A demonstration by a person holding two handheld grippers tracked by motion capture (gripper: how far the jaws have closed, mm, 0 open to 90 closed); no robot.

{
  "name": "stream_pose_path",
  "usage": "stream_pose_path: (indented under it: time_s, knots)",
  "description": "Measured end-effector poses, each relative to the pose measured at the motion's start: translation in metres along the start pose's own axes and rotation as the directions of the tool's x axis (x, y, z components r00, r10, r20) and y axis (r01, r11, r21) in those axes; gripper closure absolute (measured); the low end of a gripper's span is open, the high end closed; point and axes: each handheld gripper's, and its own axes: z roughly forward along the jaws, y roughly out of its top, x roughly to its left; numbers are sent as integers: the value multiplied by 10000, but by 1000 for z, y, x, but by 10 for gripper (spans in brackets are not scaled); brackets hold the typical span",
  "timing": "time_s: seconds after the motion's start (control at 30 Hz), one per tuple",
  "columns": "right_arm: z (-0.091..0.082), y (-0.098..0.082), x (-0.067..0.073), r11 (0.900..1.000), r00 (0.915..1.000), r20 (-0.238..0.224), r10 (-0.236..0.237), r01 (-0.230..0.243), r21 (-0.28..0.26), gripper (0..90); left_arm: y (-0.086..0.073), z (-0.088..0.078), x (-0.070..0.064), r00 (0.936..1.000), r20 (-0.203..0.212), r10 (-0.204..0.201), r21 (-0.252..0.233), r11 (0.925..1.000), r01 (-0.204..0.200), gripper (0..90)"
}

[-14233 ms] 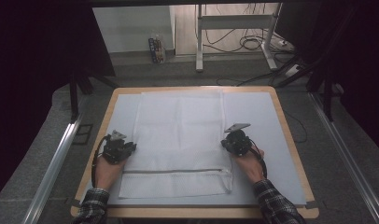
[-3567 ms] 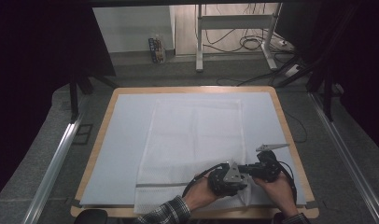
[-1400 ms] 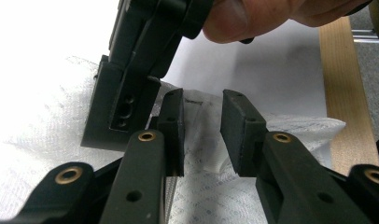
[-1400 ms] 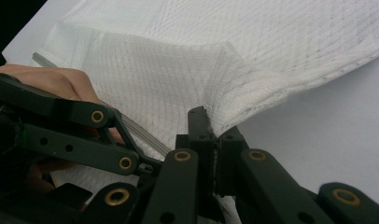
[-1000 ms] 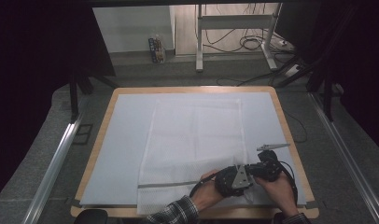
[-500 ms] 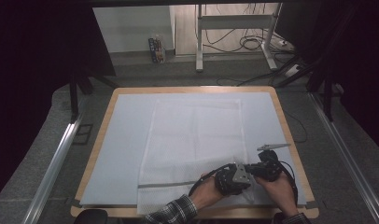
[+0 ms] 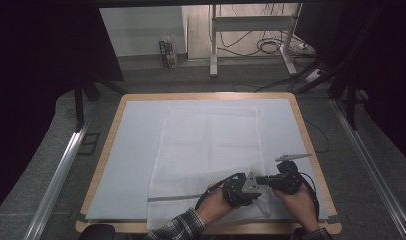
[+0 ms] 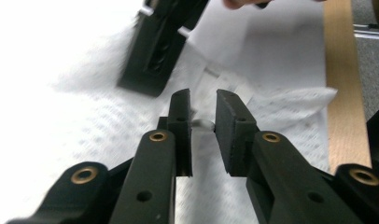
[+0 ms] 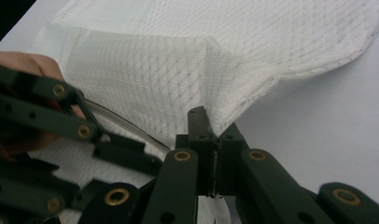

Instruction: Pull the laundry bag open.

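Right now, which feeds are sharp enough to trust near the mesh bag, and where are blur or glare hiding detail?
High view: evenly lit, but surroundings black and the grippers small. Left gripper view: the mesh bag is overexposed, its weave washed out, and the right gripper beyond is blurred; the near jaws are sharp. Right gripper view: crisp weave, soft shadow under the lifted fold, jaws clamped on fabric.

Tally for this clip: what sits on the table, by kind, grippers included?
White mesh laundry bag: 1
Pale blue table cover: 1
Black grippers: 2, the left gripper and the right gripper, whose jaws are shut on the bag's edge
Total: 4
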Motion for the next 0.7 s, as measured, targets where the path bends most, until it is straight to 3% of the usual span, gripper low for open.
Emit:
stream_pose_path:
  time_s: [0.1, 0.23, 0.4, 0.57, 0.7]
  knots:
    - [0, 0, 0, 10000, 10000, 10, -23, 23, -10, 867, -7, 2, 3, 9999, -46, -91, 355, 9993, 93, 776]
    - [0, 0, 0, 10000, 10000, -1, -17, 17, -18, 865, -11, 3, 5, 9994, 105, -336, 295, 9990, 332, 780]
    - [0, 0, 0, 10000, 10000, -9, -41, 41, 5, 863, -9, 5, 3, 9999, 113, -30, 288, 9996, 27, 769]
    - [0, 0, 0, 10000, 10000, -9, -63, 63, -6, 862, -6, 7, -4, 9981, -321, 519, 277, 9983, -510, 706]
    - [0, 0, 0, 10000, 10000, -4, -69, 69, -10, 862, -7, 8, -4, 9991, -156, 401, 280, 9988, -397, 768]
